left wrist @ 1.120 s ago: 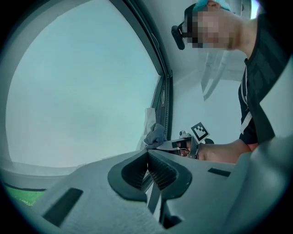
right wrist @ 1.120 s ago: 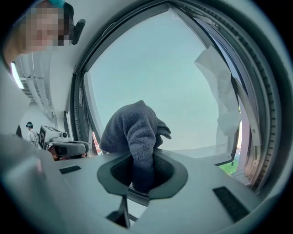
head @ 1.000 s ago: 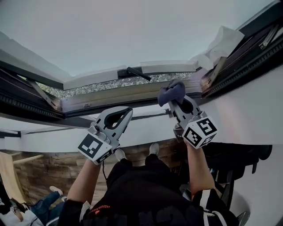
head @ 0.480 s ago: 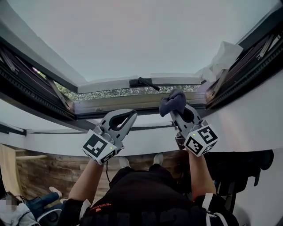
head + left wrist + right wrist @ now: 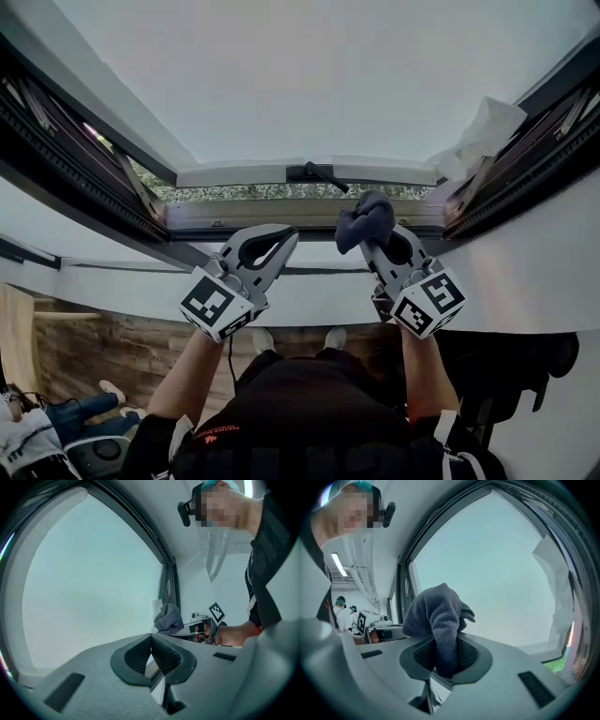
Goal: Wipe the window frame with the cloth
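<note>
In the head view the open window's lower frame (image 5: 281, 216) runs across the middle, with a black handle (image 5: 324, 175) on the sash above it. My right gripper (image 5: 367, 234) is shut on a bunched dark grey cloth (image 5: 364, 221), which it holds up just in front of the lower frame. In the right gripper view the cloth (image 5: 437, 613) bulges out above the jaws of that gripper (image 5: 445, 657). My left gripper (image 5: 287, 240) is beside it to the left, shut and empty, just below the frame. In the left gripper view the pads of the left gripper (image 5: 151, 638) meet, and the cloth (image 5: 168, 618) shows beyond them.
A crumpled white sheet (image 5: 483, 136) hangs at the frame's upper right corner. Dark side frames with hinge arms slope down on the left (image 5: 84, 178) and the right (image 5: 520, 164). A white wall (image 5: 112, 291) runs below the window. People (image 5: 343, 611) stand far behind.
The head view has tilted, so the window sits lower and wider in the picture. Both grippers hold about the same place under the lower frame. The cloth stays gripped.
</note>
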